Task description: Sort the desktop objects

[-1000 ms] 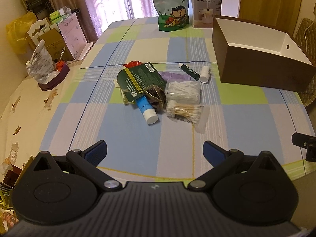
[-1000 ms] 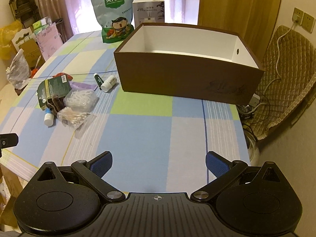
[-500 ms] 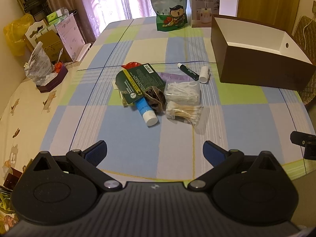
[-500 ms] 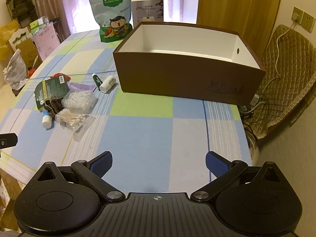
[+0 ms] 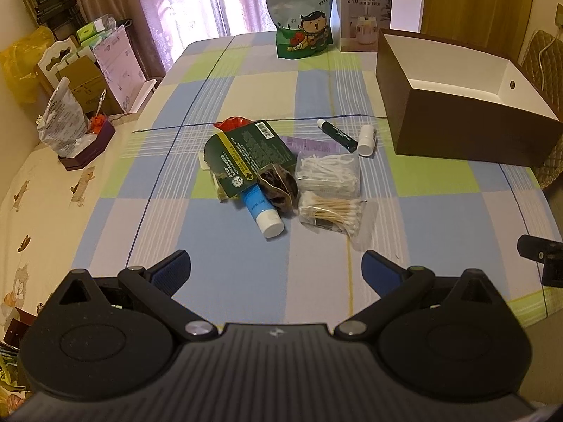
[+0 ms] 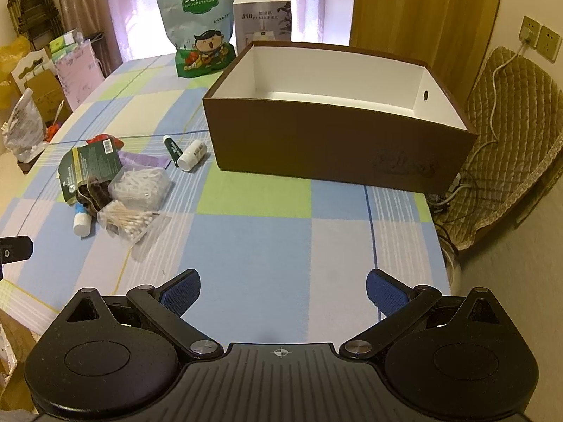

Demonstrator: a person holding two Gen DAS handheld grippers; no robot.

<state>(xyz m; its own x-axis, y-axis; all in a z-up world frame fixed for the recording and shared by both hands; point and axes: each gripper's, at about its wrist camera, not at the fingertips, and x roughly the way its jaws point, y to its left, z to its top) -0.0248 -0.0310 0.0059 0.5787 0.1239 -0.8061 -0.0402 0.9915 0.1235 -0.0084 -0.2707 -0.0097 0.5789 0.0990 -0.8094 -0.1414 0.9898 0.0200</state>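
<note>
Tube (image 5: 261,207) half under green packet (image 5: 250,154), purple sachet (image 5: 309,145) mostly covered

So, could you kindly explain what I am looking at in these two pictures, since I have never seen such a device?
There is no robot here: a person holds a two-finger gripper in each hand, and a fisheye camera on each looks forward along its fingers. One picture comes from the left gripper, the other from the right gripper. Both are open and hold nothing.

On the checked tablecloth lies a pile: a dark green packet, a blue tube, a bag of cotton swabs, a bag of white picks, a dark tube and a small white bottle. Beside them stands a brown box, its visible inside empty.
</note>
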